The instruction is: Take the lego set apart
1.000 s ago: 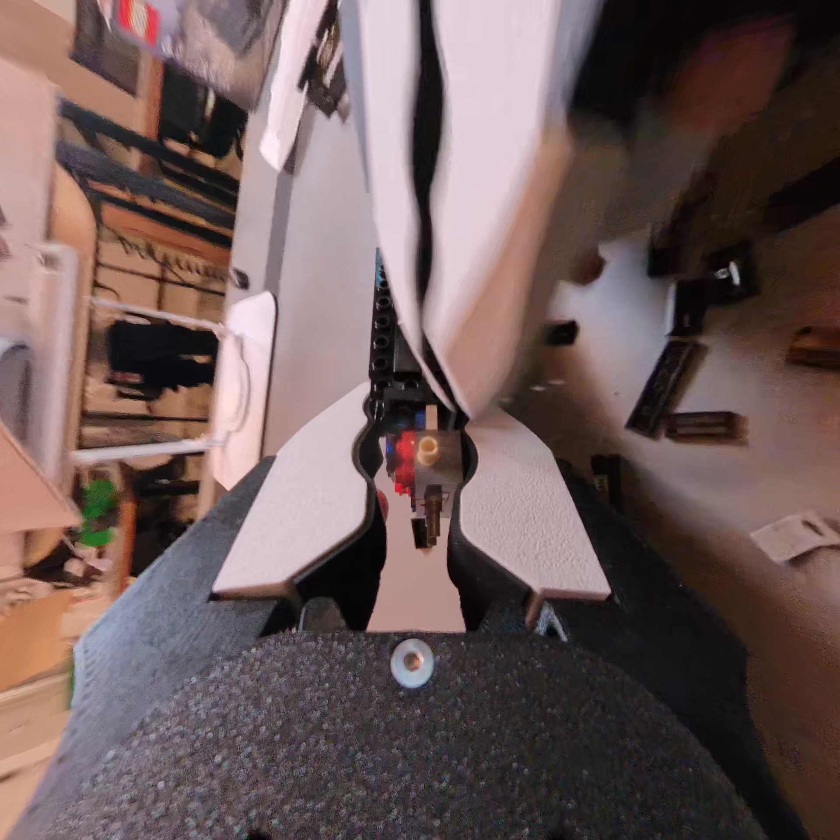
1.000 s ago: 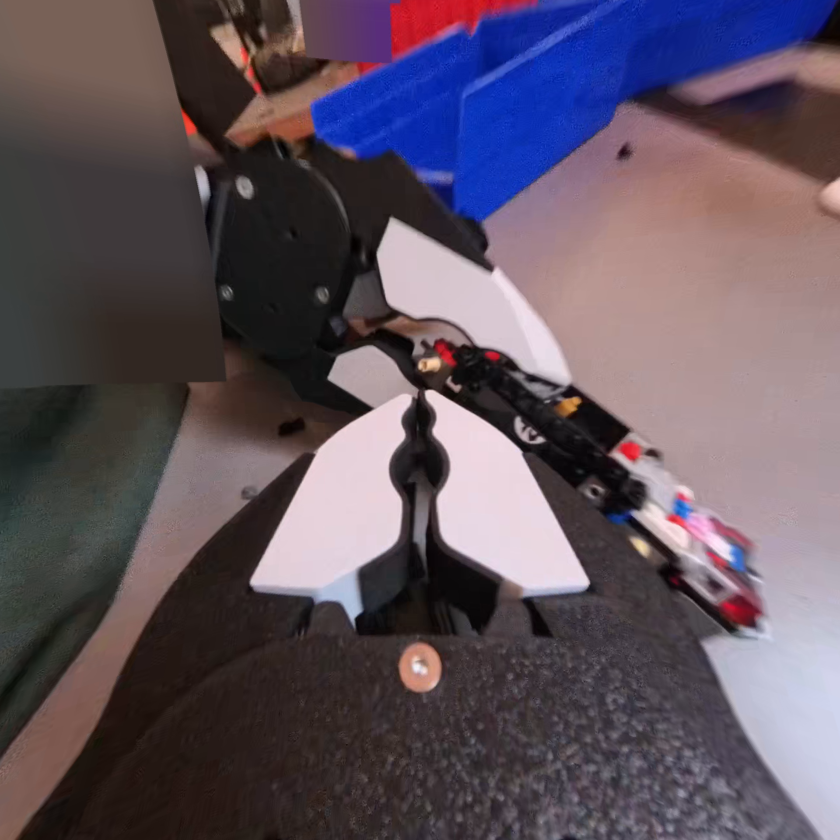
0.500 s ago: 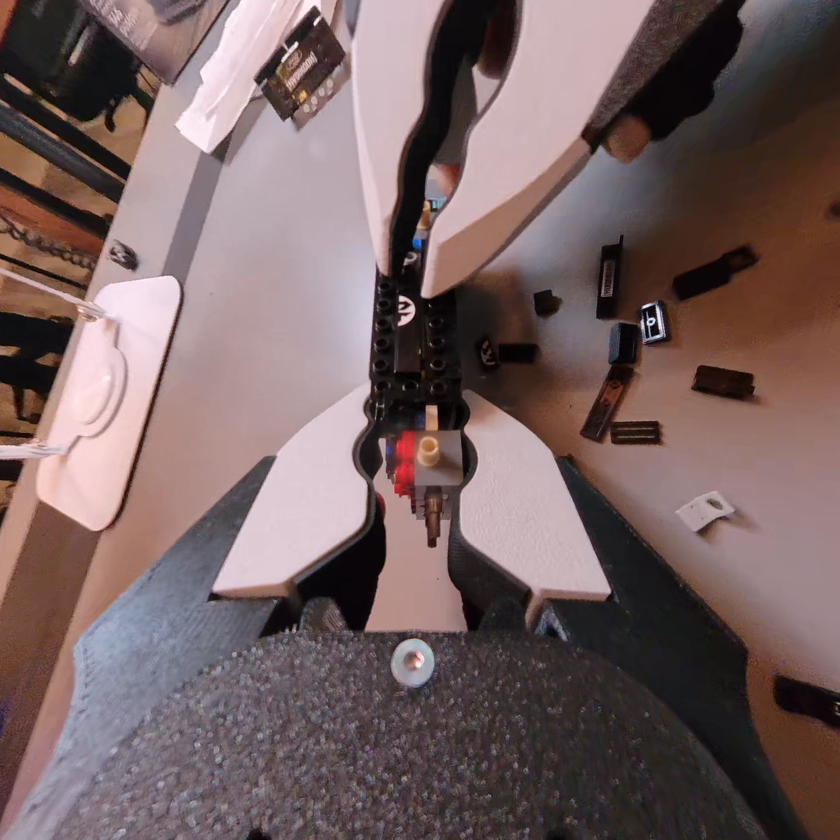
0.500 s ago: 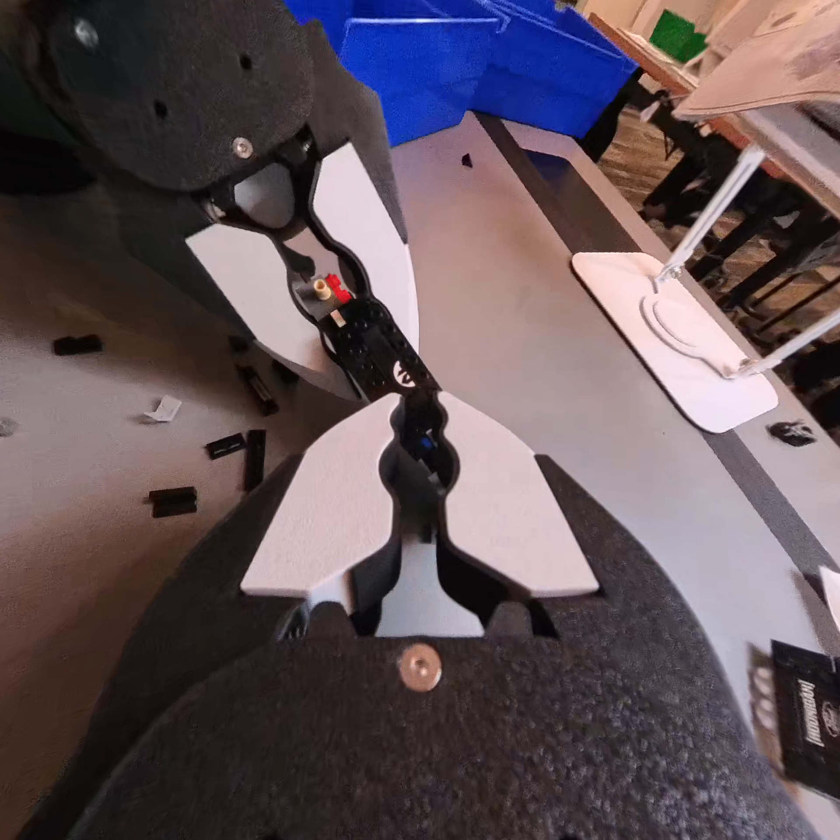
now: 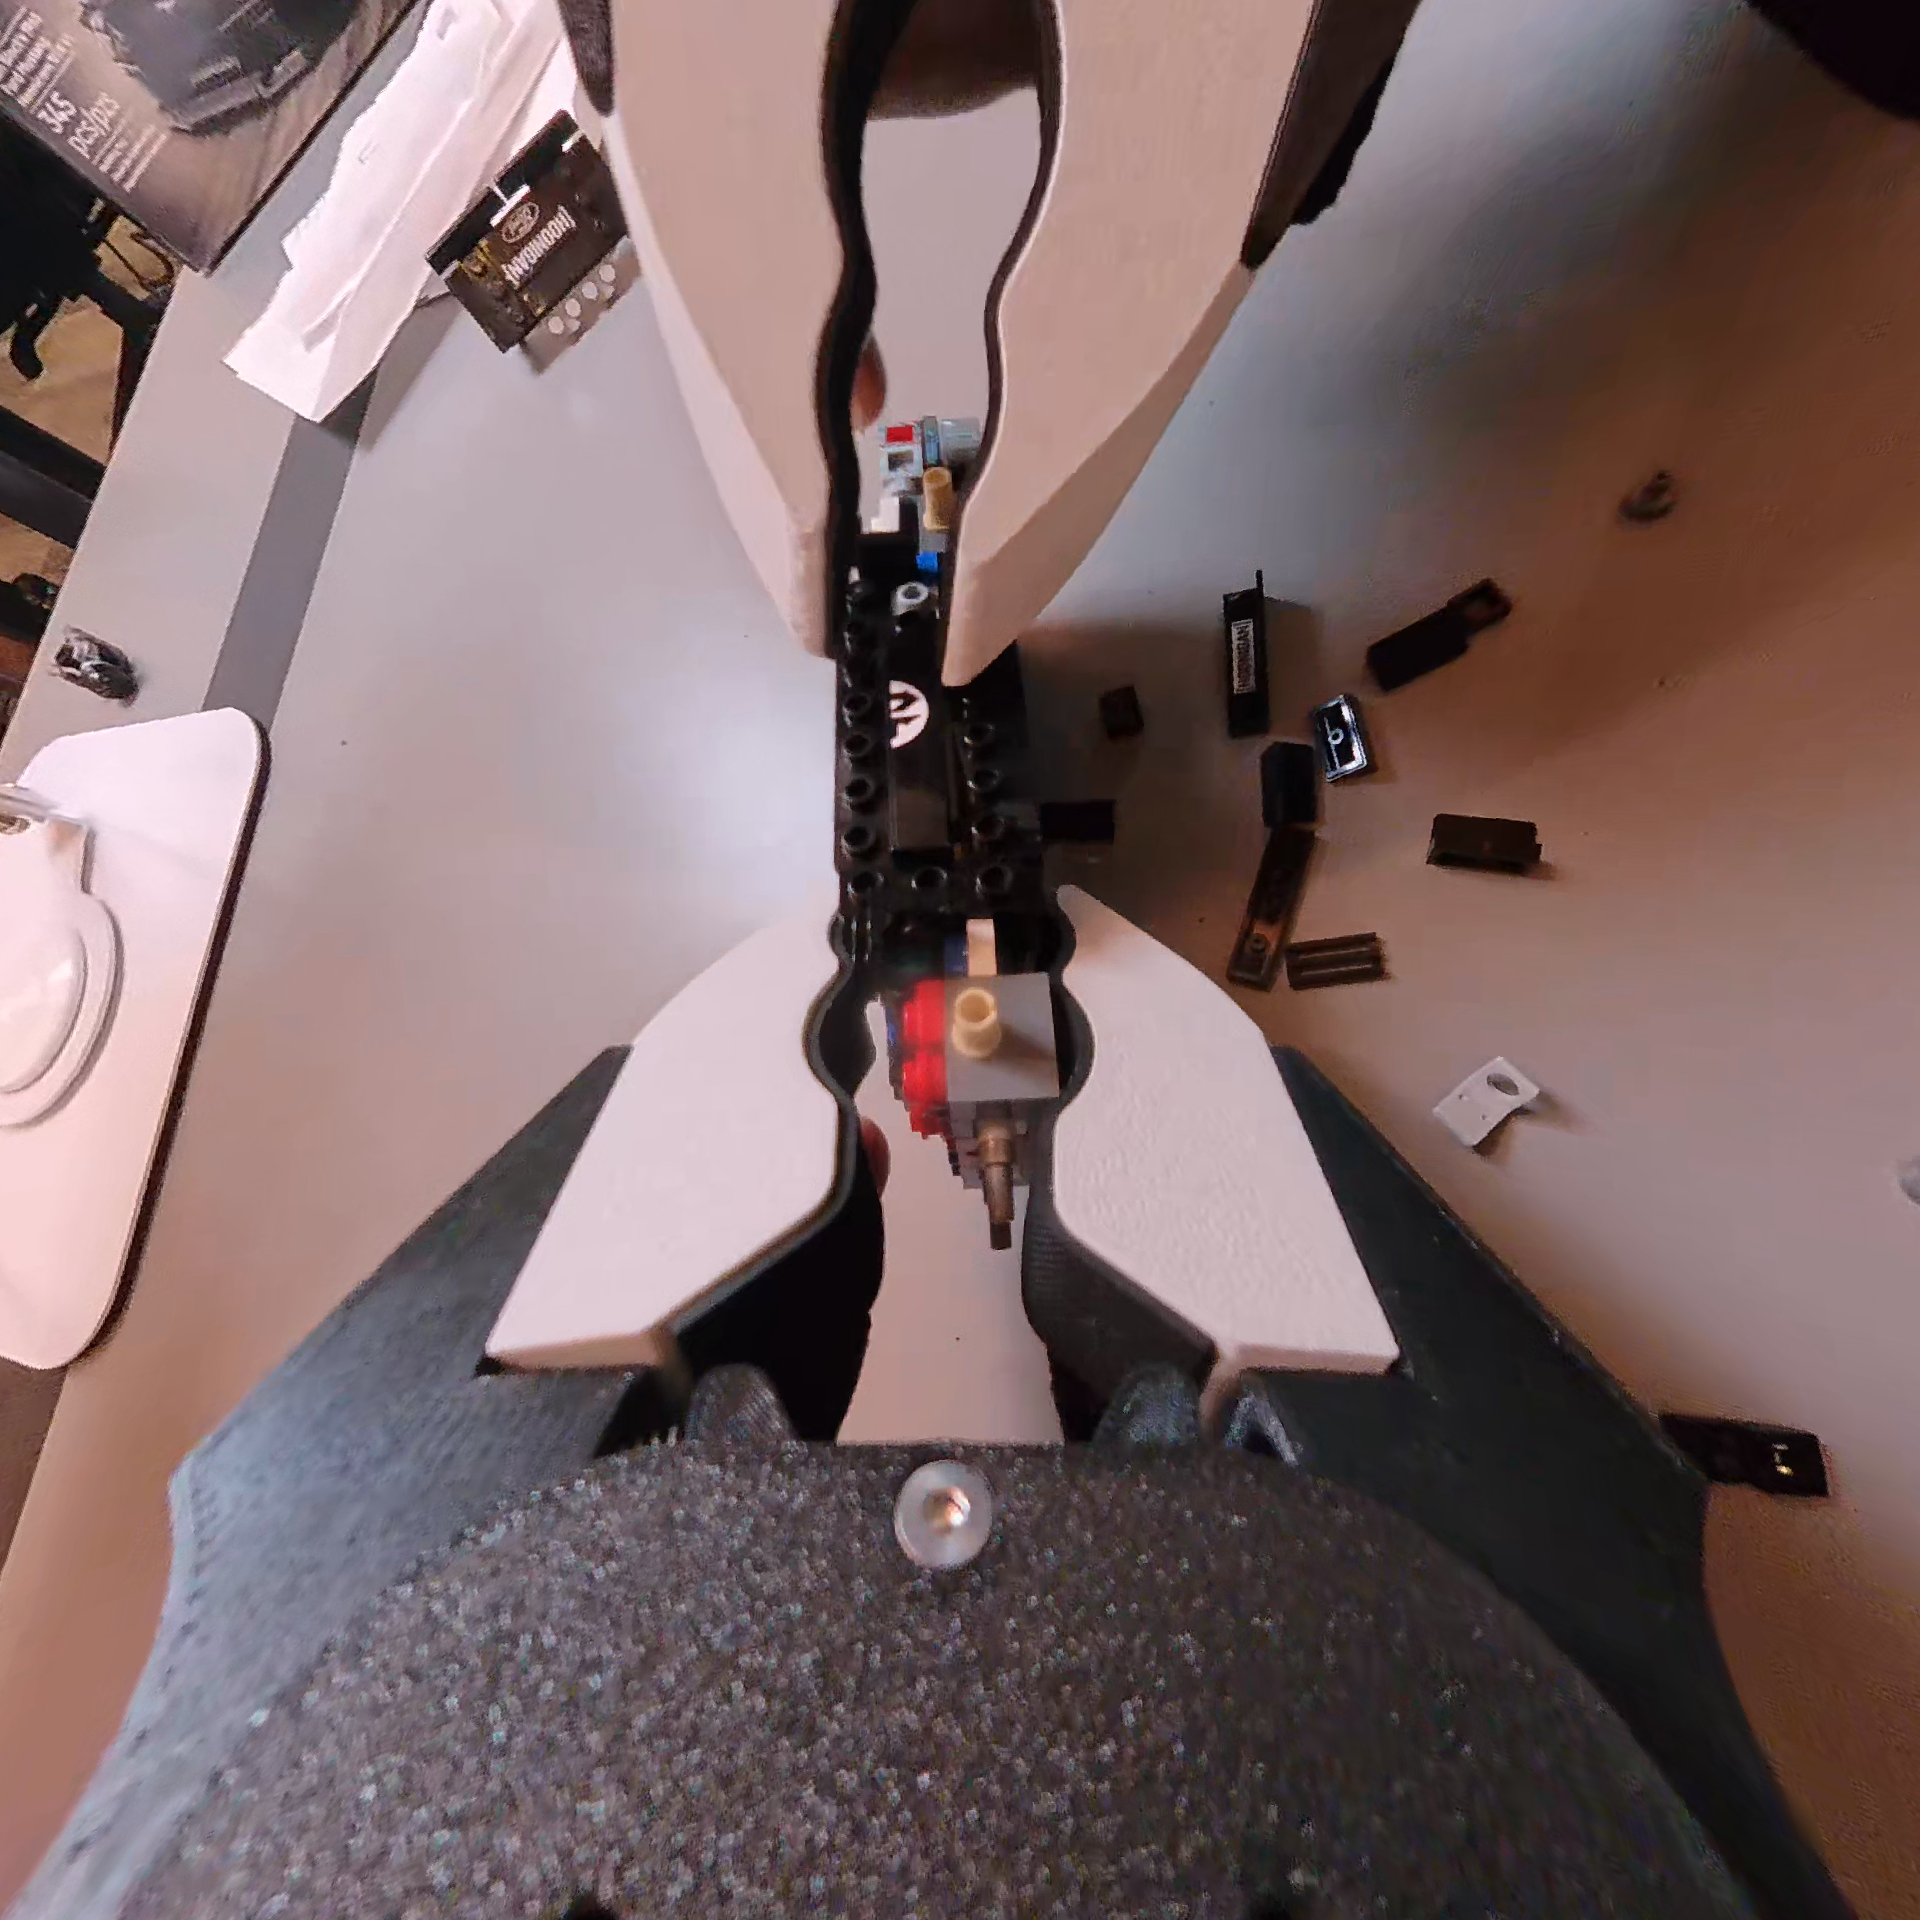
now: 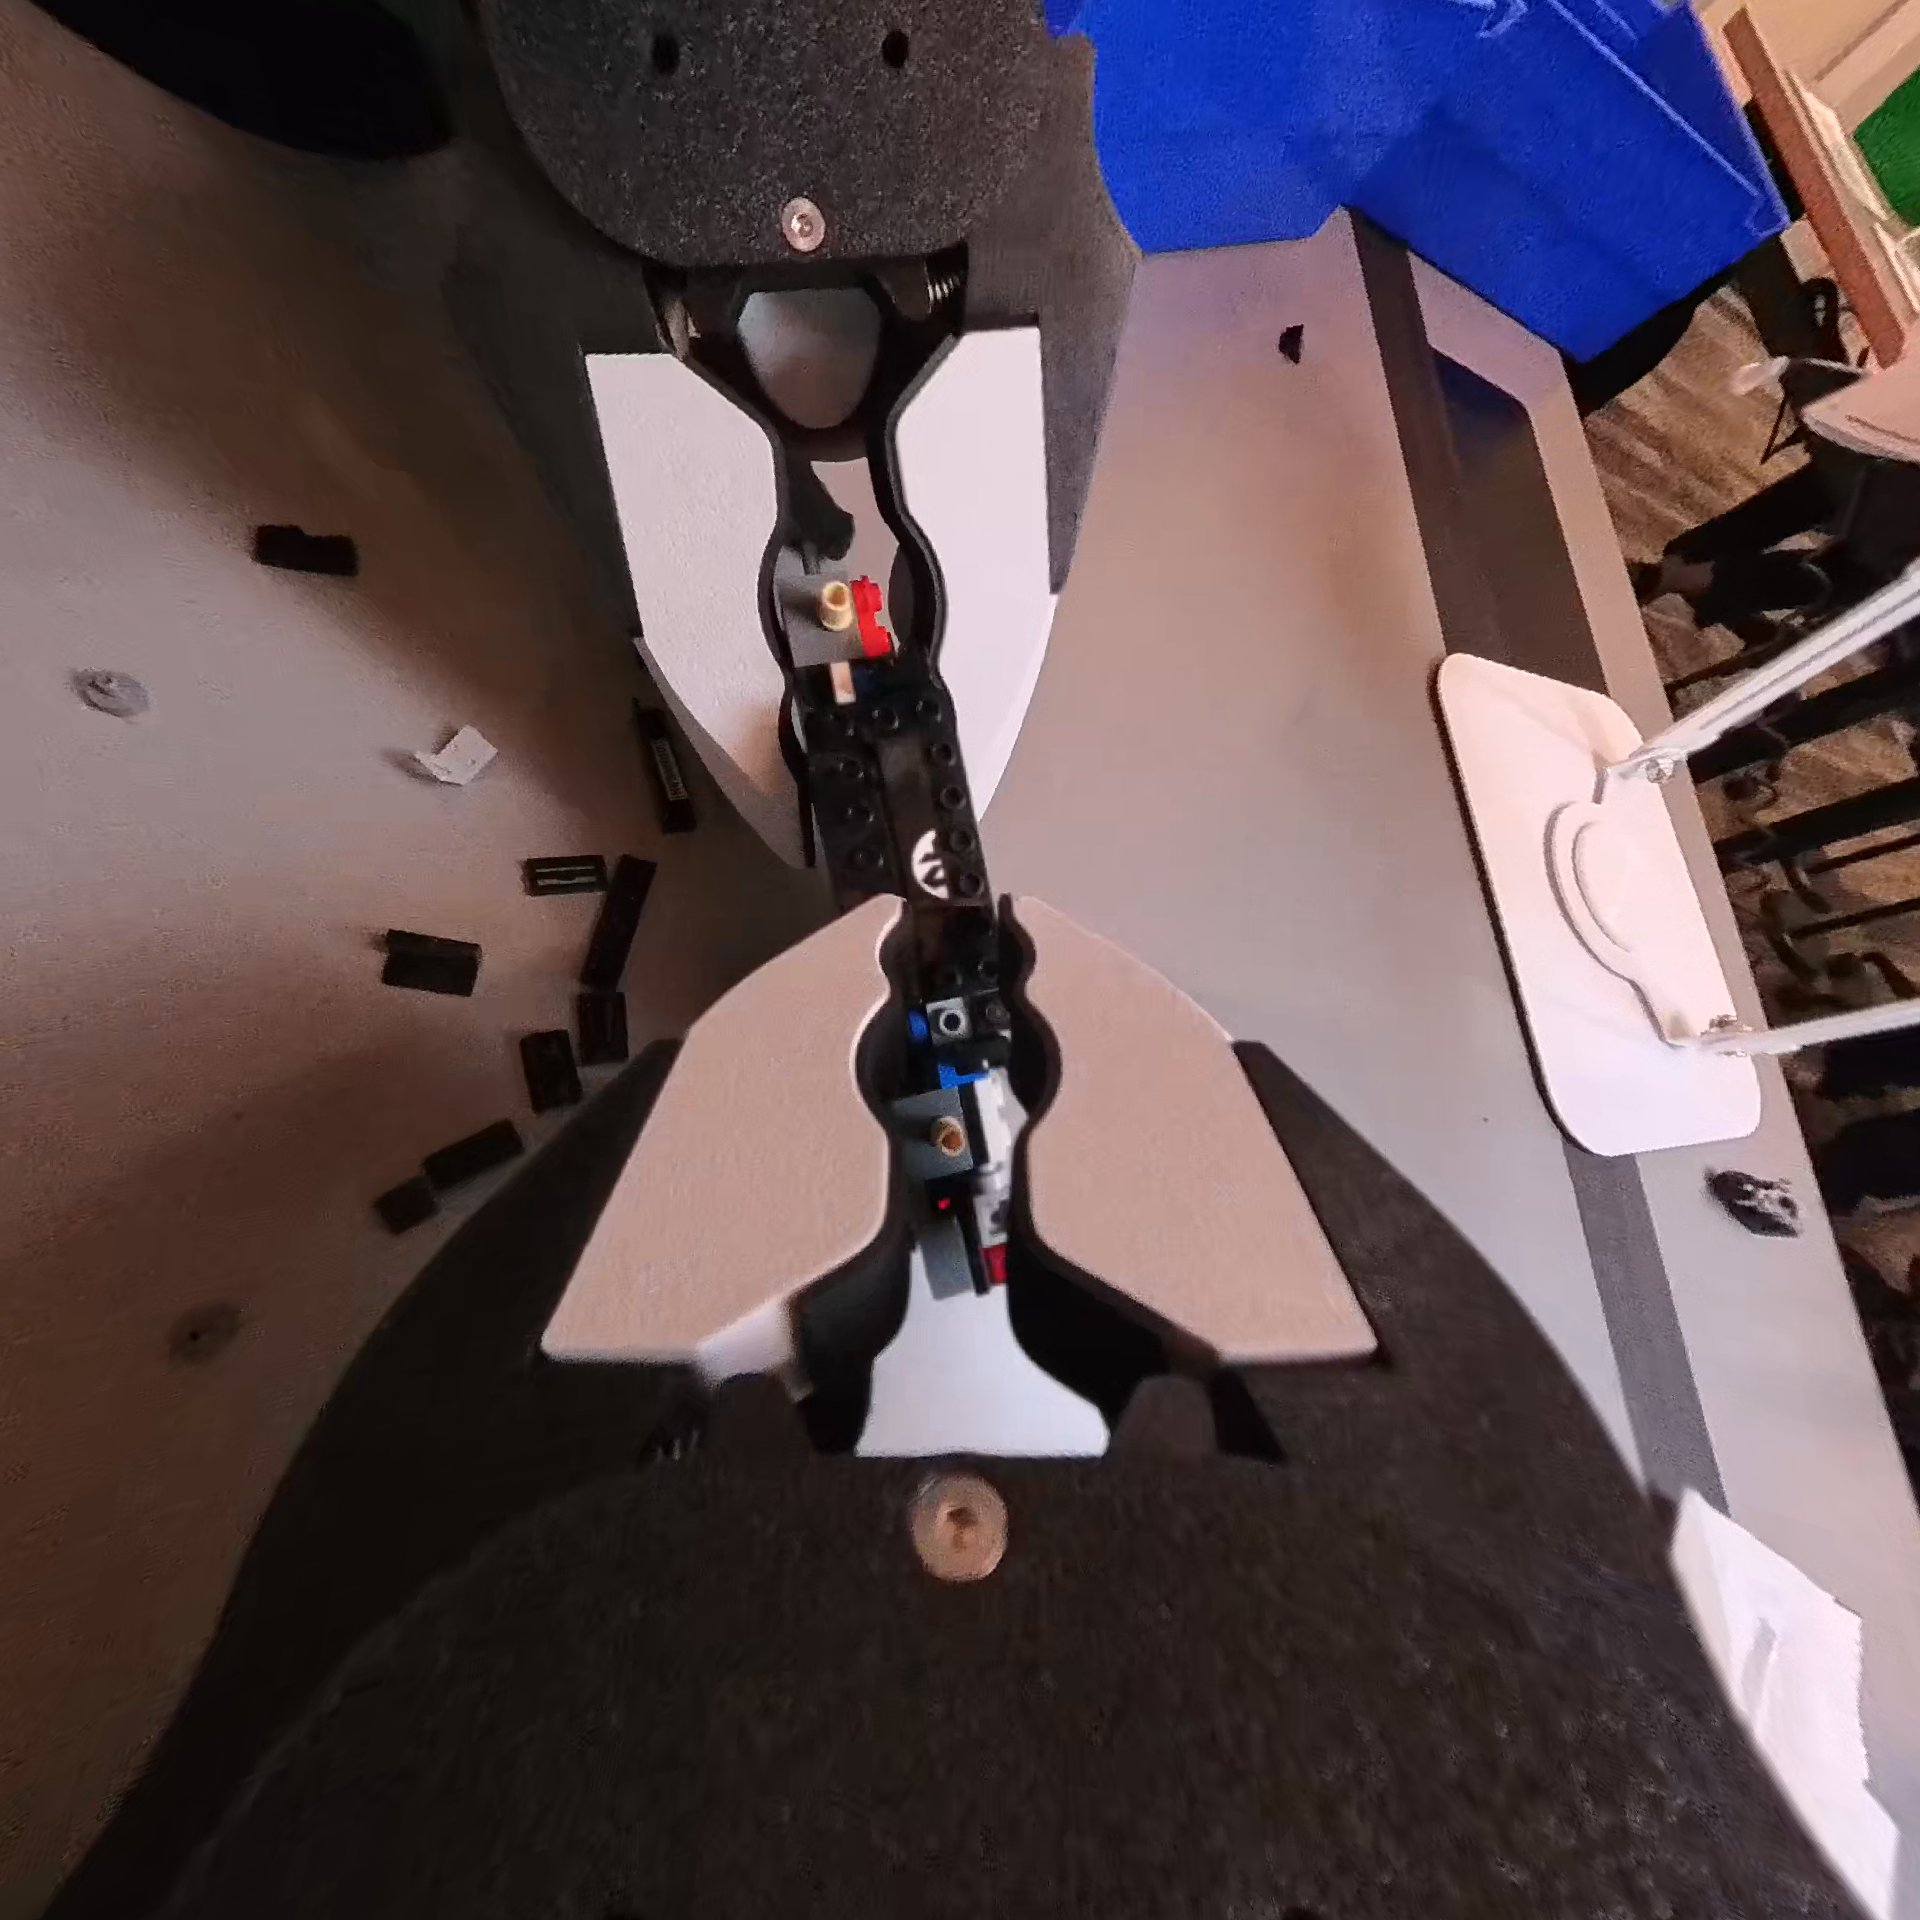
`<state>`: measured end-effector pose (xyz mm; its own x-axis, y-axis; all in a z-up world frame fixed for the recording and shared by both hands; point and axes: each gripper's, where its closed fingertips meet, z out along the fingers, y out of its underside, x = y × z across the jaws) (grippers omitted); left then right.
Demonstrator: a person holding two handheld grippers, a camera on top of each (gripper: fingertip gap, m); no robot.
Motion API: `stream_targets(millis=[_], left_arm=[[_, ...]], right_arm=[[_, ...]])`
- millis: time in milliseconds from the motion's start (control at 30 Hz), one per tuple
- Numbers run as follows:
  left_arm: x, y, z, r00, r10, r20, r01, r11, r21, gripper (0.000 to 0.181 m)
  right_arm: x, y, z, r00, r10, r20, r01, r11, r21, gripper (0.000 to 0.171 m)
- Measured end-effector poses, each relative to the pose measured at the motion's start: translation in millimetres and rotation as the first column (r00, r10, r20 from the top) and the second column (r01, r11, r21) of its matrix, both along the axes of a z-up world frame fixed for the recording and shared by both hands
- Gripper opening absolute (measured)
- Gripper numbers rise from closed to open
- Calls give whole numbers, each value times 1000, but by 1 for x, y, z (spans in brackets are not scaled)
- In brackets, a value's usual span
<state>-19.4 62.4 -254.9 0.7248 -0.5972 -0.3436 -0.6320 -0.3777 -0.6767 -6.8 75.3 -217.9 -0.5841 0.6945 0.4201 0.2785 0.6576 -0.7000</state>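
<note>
Holding the lego set (image 5: 914,769) between both my tongs, I am at the step where one more part must be pulled off. The left tongs (image 5: 951,935) are clamped on the end with the grey block (image 5: 1013,1039), the red bricks and the tan peg. The right tongs (image 6: 951,914) are around the opposite end, where small blue and grey bricks sit; the fingers look pressed on its sides, so I judge they grip it. The black studded middle of the set spans freely between the two tongs, lifted above the grey surface (image 5: 540,644).

Many loose black pieces (image 5: 1486,842) already lie on the surface at one side, and a small white piece (image 5: 1486,1099) is near them, so I think the work is well under way, but the long body is not yet separated.

For the next move I think I should keep one end firm and bend or twist the other end away, so the stud joints open. The pull must be short and controlled, because small bricks can jump off and fall near the edge, close to the white lamp base (image 6: 1590,935).
</note>
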Motion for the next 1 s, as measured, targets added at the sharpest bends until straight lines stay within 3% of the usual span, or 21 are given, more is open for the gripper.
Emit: stream_targets(millis=[133, 300, 333, 400, 467, 533, 700, 733, 1000], left_arm=[[-3, -1, -1, 1000, 8, 26, -7, 1000, -17, 31], [-17, 5, 0, 996, 74, 40, -73, 997, -27, 31], [-19, 4, 0, 996, 78, 44, -76, 997, -32, 31], [7, -8, 0, 993, -52, 107, 57, 997, -52, 30], [3, -1, 1, 1000, -9, 11, 9, 1000, -5, 31], [-21, 4, 13, 986, 87, 142, -82, 996, -44, 30], [-11, -2, 17, 975, 42, 217, -26, 997, -74, 30], [-11, -2, 19, 968, 42, 246, -22, 996, -85, 30], [-4, -8, 28, 921, 21, 390, 25, 993, -112, 30]], right_arm=[[-3, -1, 0, 999, -10, -44, 10, 1000, 19, 5], [-17, 8, 1, 984, -140, -111, 141, 990, 6, 0], [-21, 17, 4, 969, -203, -141, 206, 978, 14, 0], [-26, 66, 18, 885, -381, -269, 419, 902, 101, 0], [-23, 62, 24, 908, -369, -197, 363, 929, -69, 0], [-19, 44, 34, 920, -307, -243, 285, 950, -125, 0], [-14, 19, 29, 961, -217, -172, 176, 958, -225, 5], [-14, 16, 30, 965, -210, -158, 168, 956, -240, 13], [-8, 21, 46, 955, -235, -180, 169, 932, -320, 18]])
